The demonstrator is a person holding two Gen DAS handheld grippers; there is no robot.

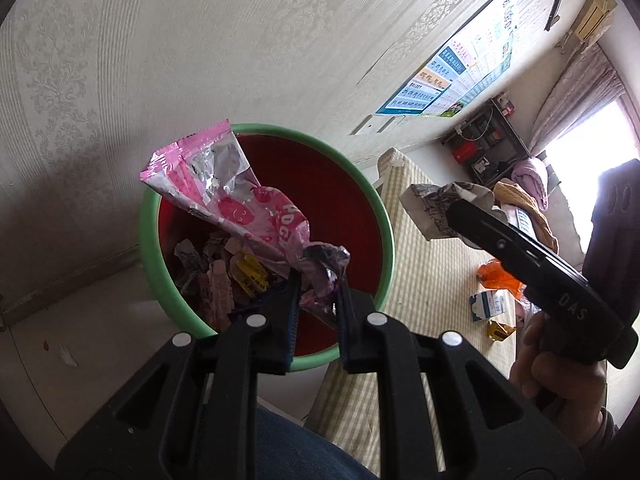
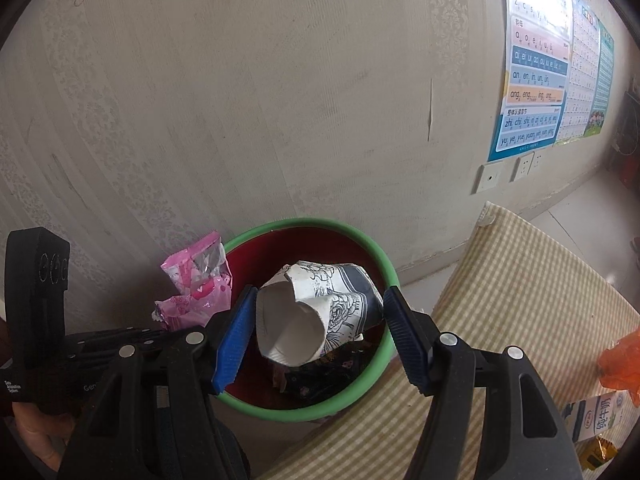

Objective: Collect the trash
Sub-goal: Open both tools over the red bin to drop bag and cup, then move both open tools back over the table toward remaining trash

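A red bin with a green rim point(image 1: 148, 216) point(image 2: 352, 400) stands against the wall, with several wrappers inside. My left gripper point(image 1: 318, 300) is shut on a crumpled pink and silver snack wrapper point(image 1: 224, 196) point(image 2: 196, 292), which hangs over the bin's mouth. My right gripper point(image 2: 316, 328) is shut on a crushed white paper cup with a dark flower print point(image 2: 316, 312) point(image 1: 432, 208), held above the bin. In the left wrist view the right gripper is at the right of the bin, over the mat.
A checked yellow mat point(image 1: 432, 280) point(image 2: 500, 320) lies right of the bin, with an orange bag point(image 1: 500, 276) point(image 2: 620, 364), a small carton point(image 1: 486, 306) point(image 2: 596, 416) and a gold wrapper point(image 1: 498, 330) on it. The wall bears posters point(image 2: 536, 80) and sockets point(image 2: 490, 176). Shelves and bedding are far right.
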